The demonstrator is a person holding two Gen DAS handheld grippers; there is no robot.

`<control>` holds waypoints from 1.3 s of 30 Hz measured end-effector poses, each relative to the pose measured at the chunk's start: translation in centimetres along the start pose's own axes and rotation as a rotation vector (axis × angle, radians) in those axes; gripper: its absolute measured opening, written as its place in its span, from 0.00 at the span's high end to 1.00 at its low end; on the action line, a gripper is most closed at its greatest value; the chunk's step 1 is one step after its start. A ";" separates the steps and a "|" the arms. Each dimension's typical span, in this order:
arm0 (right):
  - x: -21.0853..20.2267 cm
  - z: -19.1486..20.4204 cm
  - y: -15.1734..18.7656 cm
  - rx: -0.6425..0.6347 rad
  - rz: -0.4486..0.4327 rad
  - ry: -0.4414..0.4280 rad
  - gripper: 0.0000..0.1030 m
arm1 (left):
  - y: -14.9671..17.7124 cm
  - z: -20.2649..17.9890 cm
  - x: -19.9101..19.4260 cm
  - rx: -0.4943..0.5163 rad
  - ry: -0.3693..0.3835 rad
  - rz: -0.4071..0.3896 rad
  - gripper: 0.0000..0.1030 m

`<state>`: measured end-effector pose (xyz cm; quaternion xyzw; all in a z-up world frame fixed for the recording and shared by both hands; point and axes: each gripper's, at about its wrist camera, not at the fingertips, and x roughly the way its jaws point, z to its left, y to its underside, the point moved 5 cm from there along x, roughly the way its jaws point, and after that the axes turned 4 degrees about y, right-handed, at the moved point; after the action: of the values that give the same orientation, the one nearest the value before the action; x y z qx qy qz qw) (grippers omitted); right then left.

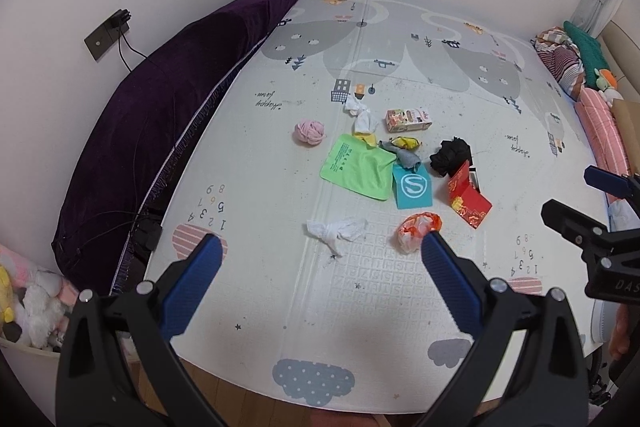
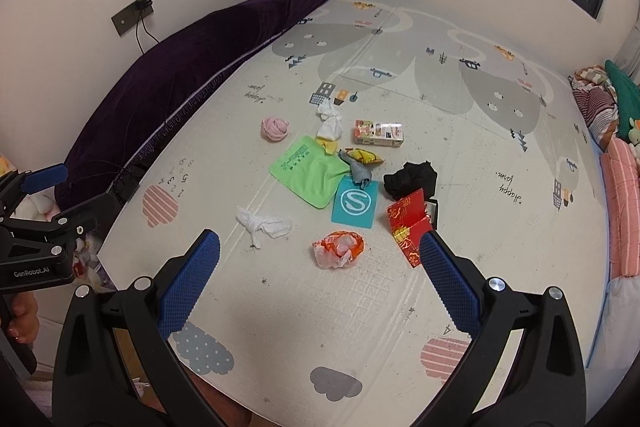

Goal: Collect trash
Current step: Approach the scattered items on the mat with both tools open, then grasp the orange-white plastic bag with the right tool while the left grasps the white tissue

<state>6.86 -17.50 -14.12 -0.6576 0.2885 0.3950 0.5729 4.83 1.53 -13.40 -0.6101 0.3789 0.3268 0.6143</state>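
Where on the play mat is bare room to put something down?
The near strip of the play mat, between the fingers and the orange wrapper, is bare. So is the far half, beyond the small carton. It is crowded in the middle, around the green cloth and teal card.

- Two crumpled white tissues [image 1: 338,230] [image 1: 362,115]: one toward the play mat's [image 1: 360,307] near edge, one at the far end of the litter.
- One orange-and-white wrapper [image 1: 418,230].
- One green pouch [image 1: 357,167].
- One teal card [image 1: 412,187].
- One red envelope [image 1: 468,197].
- One black crumpled item [image 1: 450,153].
- One small printed carton [image 1: 408,119].
- One yellow wrapper [image 1: 405,143].
- One pink ball of cloth [image 1: 309,132].
- One grey scrap [image 1: 406,157].
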 end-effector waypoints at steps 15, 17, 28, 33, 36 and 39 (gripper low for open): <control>22.8 -1.1 5.1 0.053 0.192 0.040 0.07 | 2.9 0.8 21.3 0.097 0.001 0.127 0.04; 25.9 -1.4 6.1 0.062 0.213 0.047 0.07 | 3.6 0.8 24.7 0.107 0.002 0.143 0.04; 36.1 -1.5 10.6 0.114 0.286 0.048 0.07 | 7.1 1.1 36.5 0.170 0.041 0.177 0.31; 36.6 -0.5 11.6 0.099 0.291 0.034 0.46 | 7.0 -0.2 36.9 0.193 0.082 0.160 0.72; 35.5 -0.5 11.2 0.110 0.292 0.017 0.57 | 6.6 -0.9 36.0 0.206 0.114 0.150 0.74; 33.4 -0.9 10.1 0.120 0.271 0.019 0.59 | 5.4 -1.1 33.9 0.199 0.129 0.131 0.75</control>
<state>16.06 -17.77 -47.75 -0.5808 0.4031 0.4448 0.5499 16.98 -1.37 -45.39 -0.5399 0.4873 0.2871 0.6234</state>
